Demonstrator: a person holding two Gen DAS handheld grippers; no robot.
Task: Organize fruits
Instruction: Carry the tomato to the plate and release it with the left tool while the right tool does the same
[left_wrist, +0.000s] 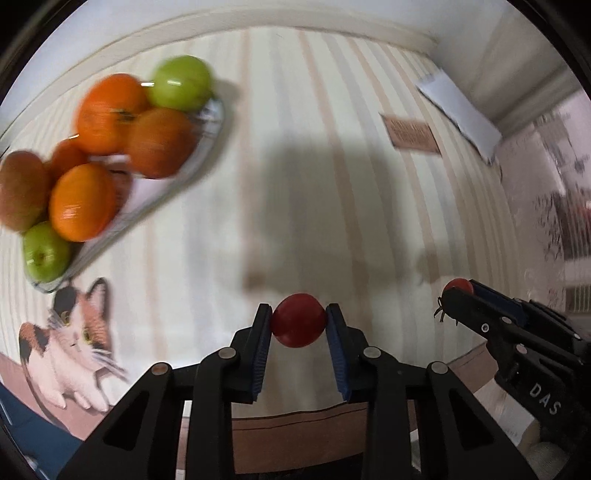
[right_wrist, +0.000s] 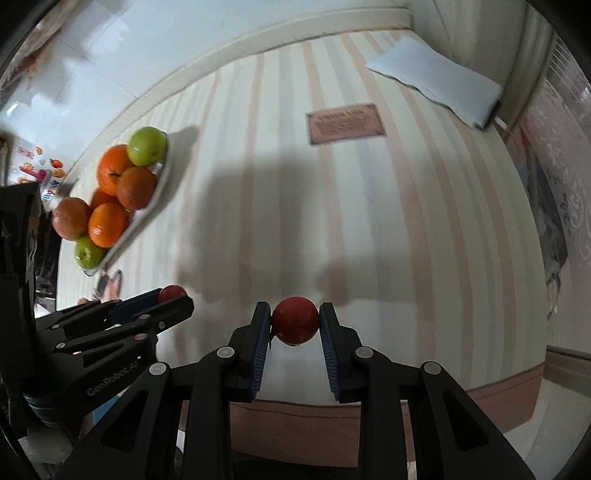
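Two small round red fruits are in play, one pinched in each pair of tongs, and both are carried above the cream striped tablecloth

From the left wrist camera, the left gripper has its blue ribbed pads pressed on either side of a small smooth red fruit, gripping it across its widest part, likely so a round, slippery thing cannot roll out. Up and to the left lies the clear glass dish, piled with oranges, two green apples and some browner, reddish fruit; the heap is blurred. I judge the dish to be where the red fruit is bound, since everything else is gathered there. A calico cat picture is printed on the cloth just below the dish. At the right edge the right gripper shows side-on, closed around a second red fruit

From the right wrist camera, the right gripper is clamped on its own round red fruit, again across the middle. The left gripper reaches in from the left with its fruit peeking past the pads, nearer the dish. Farther back, well apart from the fruit, lie a brown printed label and a white folded paper
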